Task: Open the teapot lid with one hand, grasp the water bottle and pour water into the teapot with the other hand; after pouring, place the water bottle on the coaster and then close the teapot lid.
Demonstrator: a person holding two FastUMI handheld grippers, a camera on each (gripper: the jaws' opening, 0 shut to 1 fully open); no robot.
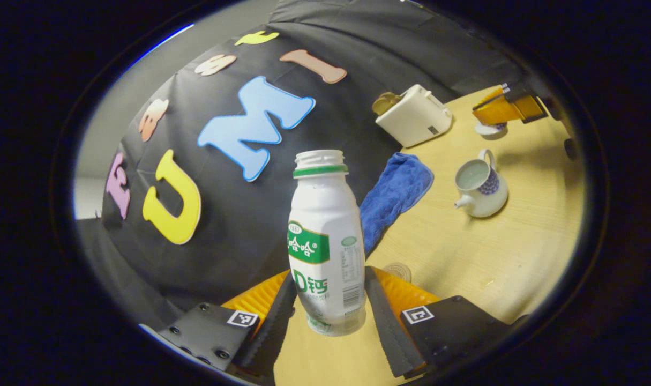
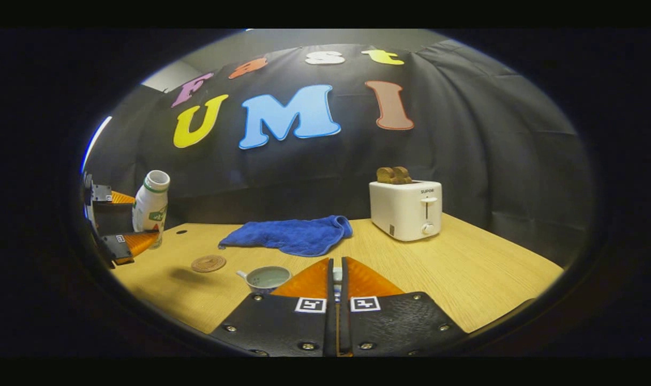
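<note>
My left gripper is shut on a white, green-labelled water bottle, uncapped and roughly upright. In the right gripper view that bottle and the left gripper hang at the table's far left, beyond the round brown coaster. The white-and-blue teapot stands open on the table with liquid inside. The right gripper holds the lid behind the pot. In its own view the right gripper is shut on the lid, just right of the teapot.
A blue towel lies crumpled at the back of the wooden table. A white toaster with bread in its slots stands at the back right. The coaster peeks out beside my left finger.
</note>
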